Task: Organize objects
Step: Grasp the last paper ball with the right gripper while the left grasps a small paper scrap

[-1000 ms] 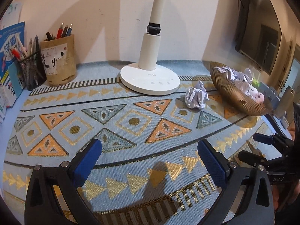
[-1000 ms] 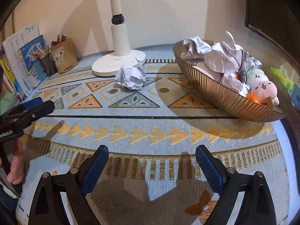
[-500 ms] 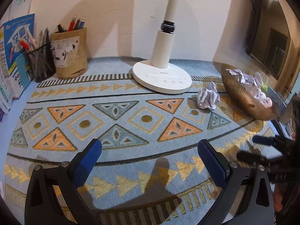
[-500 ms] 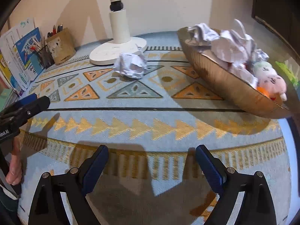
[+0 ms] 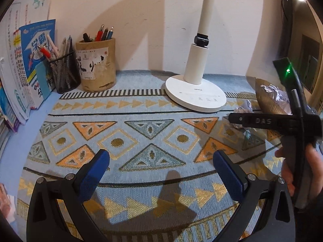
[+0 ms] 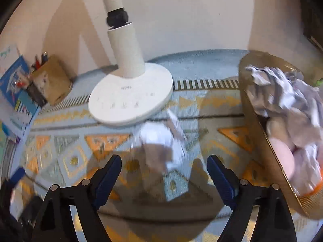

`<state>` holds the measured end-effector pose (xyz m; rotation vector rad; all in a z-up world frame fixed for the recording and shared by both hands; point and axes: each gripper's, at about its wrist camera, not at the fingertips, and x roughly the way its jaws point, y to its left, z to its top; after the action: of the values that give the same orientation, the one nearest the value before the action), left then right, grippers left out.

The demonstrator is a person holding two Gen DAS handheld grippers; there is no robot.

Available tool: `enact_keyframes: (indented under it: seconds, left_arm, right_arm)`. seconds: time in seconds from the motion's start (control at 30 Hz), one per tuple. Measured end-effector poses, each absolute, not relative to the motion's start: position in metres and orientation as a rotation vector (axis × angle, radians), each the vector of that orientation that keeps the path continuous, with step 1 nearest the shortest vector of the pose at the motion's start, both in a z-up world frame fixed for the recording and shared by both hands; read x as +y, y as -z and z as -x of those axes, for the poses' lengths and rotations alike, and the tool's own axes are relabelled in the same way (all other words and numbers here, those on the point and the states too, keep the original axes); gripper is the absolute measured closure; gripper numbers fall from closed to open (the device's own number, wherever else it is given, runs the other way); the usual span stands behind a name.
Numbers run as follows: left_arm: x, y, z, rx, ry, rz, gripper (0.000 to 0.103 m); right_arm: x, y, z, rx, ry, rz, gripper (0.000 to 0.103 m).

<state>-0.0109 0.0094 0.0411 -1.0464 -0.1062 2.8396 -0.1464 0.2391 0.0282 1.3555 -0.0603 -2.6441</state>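
A crumpled white paper ball (image 6: 161,141) lies on the patterned mat just in front of the white lamp base (image 6: 131,98). My right gripper (image 6: 164,167) is open and empty, its jaws spread close before the ball, which shows blurred. A gold bowl (image 6: 260,133) full of crumpled paper and small toys sits to the right. In the left wrist view the ball (image 5: 245,109) is partly hidden behind the right gripper's body (image 5: 274,121). My left gripper (image 5: 161,164) is open and empty above the mat's middle.
A brown pen holder (image 5: 98,66) and a black mesh pen cup (image 5: 63,71) stand at the back left by upright booklets (image 5: 30,60). The lamp's post (image 5: 201,46) rises at the back. A dark screen (image 5: 306,64) is at the right wall.
My right gripper has moved forward and left, close up to the paper ball. My left gripper has turned left, so the pen holders show more and the bowl has slid to the edge.
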Motion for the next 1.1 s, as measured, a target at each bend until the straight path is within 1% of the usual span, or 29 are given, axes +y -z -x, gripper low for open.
enact_keyframes:
  seconds: [0.03,0.1,0.17,0.2,0.37,0.63,0.9,1.1]
  left_arm:
    - [0.009,-0.041,0.011,-0.110,-2.843,1.046,0.001]
    - [0.007,-0.041,0.013,-0.116,-2.848,1.049,0.001]
    - [0.005,-0.040,0.014,-0.128,-2.847,1.055,0.001]
    - [0.005,-0.039,0.015,-0.135,-2.844,1.061,0.001]
    - [0.002,-0.039,0.015,-0.148,-2.848,1.070,0.001]
    - [0.001,-0.038,0.017,-0.159,-2.837,1.082,0.001]
    - [0.000,-0.038,0.018,-0.158,-2.838,1.095,0.001]
    - [-0.004,-0.036,0.020,-0.189,-2.831,1.115,0.001]
  right_arm:
    - [0.237,-0.027,0.150,-0.058,2.647,-1.353,0.019]
    - [0.229,-0.026,0.158,-0.025,2.657,-1.348,0.025]
    - [0.225,-0.023,0.159,-0.012,2.655,-1.341,0.041]
    - [0.222,-0.022,0.159,-0.006,2.660,-1.336,0.045]
    - [0.221,-0.021,0.146,0.008,2.646,-1.292,0.047]
    - [0.227,-0.030,0.094,0.000,2.640,-1.245,0.047]
    - [0.241,-0.035,0.052,0.082,2.690,-1.215,0.047]
    - [0.254,-0.023,0.045,0.023,2.664,-1.287,0.047]
